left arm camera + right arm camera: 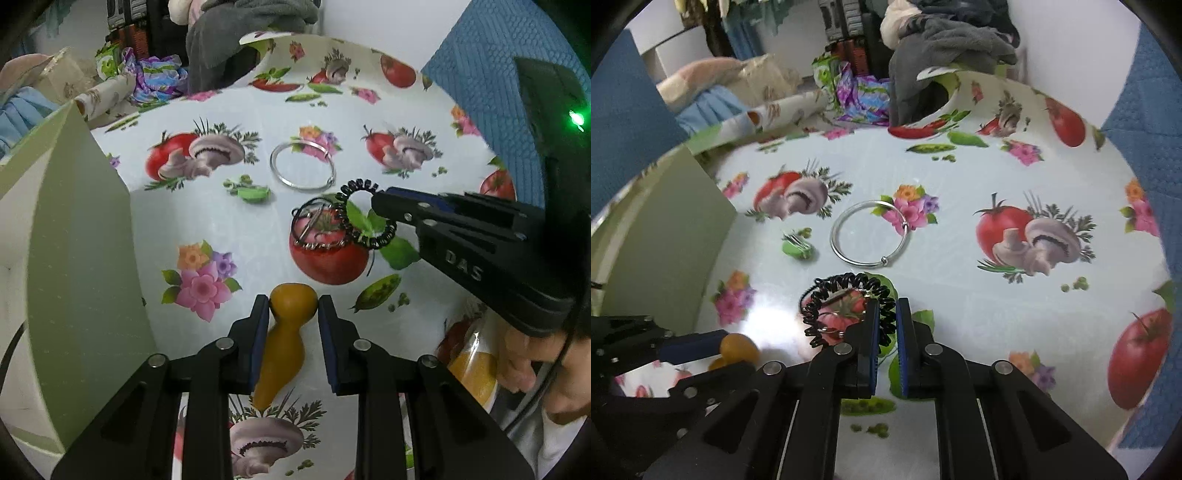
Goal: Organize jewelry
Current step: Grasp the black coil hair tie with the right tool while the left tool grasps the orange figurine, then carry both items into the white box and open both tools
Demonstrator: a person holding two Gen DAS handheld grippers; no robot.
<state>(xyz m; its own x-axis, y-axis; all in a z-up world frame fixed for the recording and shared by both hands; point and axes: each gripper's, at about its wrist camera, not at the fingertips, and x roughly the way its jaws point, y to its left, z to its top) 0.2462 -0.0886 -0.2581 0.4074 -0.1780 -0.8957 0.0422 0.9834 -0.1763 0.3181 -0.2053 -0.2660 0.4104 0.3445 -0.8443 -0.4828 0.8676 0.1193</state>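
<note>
My left gripper (293, 306) is shut on the round head of an orange pear-shaped stand (284, 339), held above the patterned tablecloth. My right gripper (887, 314) is shut on a black coiled bracelet (846, 306), which lies over a printed tomato. In the left wrist view the right gripper (380, 203) comes in from the right and grips the black coiled bracelet (364, 216); a thin dark wire bangle (319, 227) lies beside it. A silver bangle (303, 166) lies flat further back; it also shows in the right wrist view (870, 232).
A pale green box (74, 258) stands at the left, close to the left gripper. Clothes, a grey garment (945, 48) and colourful wrapping are piled at the table's far edge. A blue quilted surface (487, 74) lies at the right. The person's shirt and arm (546, 406) show at lower right.
</note>
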